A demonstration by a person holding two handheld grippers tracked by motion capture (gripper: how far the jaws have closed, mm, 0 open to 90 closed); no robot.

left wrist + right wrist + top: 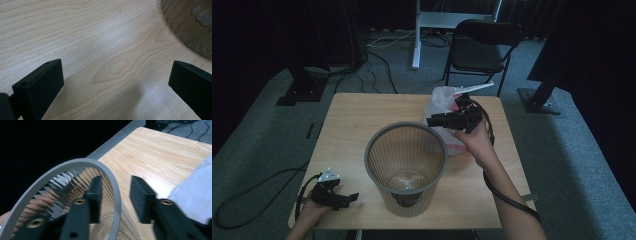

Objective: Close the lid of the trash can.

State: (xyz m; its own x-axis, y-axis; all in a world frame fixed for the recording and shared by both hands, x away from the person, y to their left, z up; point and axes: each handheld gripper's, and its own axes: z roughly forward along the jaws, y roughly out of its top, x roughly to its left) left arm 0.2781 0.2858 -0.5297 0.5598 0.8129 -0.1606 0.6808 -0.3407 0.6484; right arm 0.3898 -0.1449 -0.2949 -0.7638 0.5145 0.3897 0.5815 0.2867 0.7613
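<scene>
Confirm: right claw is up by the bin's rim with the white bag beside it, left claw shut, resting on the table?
Not quite: the left claw is open, jaws wide apart over bare table in the left gripper view. The rest holds: right claw at the bin rim, white bag beside it.

text: none legible | labels: none | numbers: none

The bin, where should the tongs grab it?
Probably the grey rim of the bin, on its right side. The bin stands upright and open, and the right tongs are open, with one jaw inside the rim and one outside.
</scene>
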